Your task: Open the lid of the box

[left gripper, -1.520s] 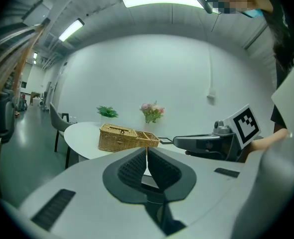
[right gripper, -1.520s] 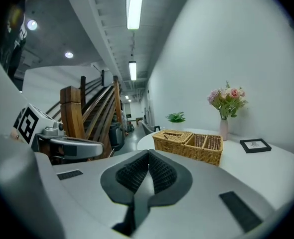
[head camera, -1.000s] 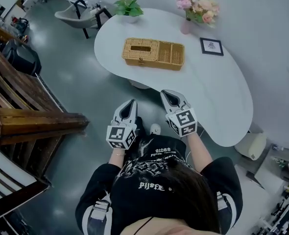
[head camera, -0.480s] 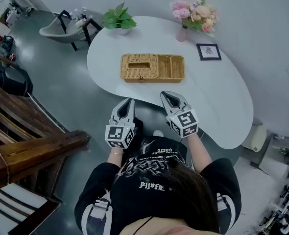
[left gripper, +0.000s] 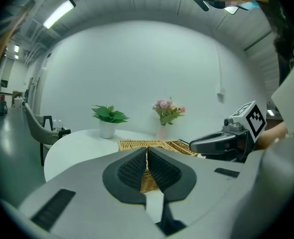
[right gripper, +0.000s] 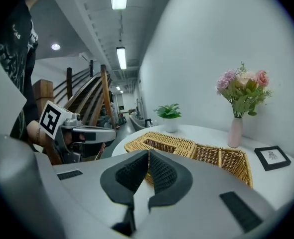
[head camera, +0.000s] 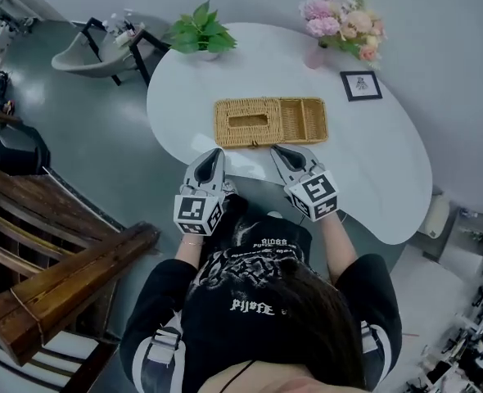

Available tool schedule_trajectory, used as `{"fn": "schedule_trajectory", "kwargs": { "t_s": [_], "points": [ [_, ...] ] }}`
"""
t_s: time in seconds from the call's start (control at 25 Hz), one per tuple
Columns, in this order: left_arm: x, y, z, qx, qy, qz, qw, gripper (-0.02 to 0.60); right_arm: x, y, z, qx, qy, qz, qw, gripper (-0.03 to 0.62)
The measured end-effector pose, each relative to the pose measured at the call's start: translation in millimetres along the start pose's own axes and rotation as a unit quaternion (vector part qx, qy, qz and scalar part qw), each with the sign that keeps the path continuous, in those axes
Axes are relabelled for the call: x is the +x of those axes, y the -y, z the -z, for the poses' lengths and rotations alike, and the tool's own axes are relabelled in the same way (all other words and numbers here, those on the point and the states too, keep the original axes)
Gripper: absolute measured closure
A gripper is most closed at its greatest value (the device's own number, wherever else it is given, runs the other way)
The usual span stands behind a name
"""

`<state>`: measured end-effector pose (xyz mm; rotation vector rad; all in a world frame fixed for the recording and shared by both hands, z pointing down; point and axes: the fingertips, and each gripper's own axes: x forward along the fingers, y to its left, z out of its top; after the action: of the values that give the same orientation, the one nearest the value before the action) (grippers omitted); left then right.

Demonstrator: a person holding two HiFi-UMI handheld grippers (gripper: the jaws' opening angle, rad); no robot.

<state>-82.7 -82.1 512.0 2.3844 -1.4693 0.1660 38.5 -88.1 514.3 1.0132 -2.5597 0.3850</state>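
A woven wicker box lies on the white table; its left half carries a lid with a slot, its right half is open compartments. The box also shows in the left gripper view and the right gripper view. My left gripper is shut and empty, just short of the box's near left corner. My right gripper is shut and empty too, close to the box's near edge. Neither touches the box.
A potted green plant stands at the table's far left, a pink vase of flowers at the far right, a small framed picture beside it. A chair and wooden stair rails lie left.
The person has stepped nearer the table. Both grippers moved forward, from over the floor to the table's near edge by the box; both stayed shut.
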Motion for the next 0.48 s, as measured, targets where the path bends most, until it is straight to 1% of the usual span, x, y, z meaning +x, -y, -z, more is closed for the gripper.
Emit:
{"fn": "schedule_trajectory", "kwargs": {
  "t_s": [0.08, 0.24, 0.36, 0.4, 0.48],
  "points": [
    [5.3, -11.1, -3.4, 0.001, -0.002, 0.009, 1.0000, 0.556, 7.5, 1.4, -0.2, -0.006, -0.014, -0.001, 1.000, 0.568],
    [12.8, -30.2, -5.0, 0.001, -0.007, 0.028, 0.9996, 0.555, 21.2, 2.2, 2.5, -0.033, -0.042, 0.021, 0.998, 0.565],
    [17.1, -40.4, -6.3, -0.003, -0.004, 0.046, 0.9989, 0.556, 29.3, -1.8, 3.1, -0.043, -0.059, 0.021, 0.997, 0.558],
    [18.3, -44.0, -6.3, -0.003, -0.004, 0.049, 0.9988, 0.556, 31.3, -3.1, 4.1, -0.046, -0.065, 0.018, 0.997, 0.544],
    [20.6, -50.2, -6.0, -0.004, -0.004, 0.050, 0.9987, 0.556, 34.5, -6.3, 5.6, -0.053, -0.074, 0.010, 0.996, 0.493]
  ]
}}
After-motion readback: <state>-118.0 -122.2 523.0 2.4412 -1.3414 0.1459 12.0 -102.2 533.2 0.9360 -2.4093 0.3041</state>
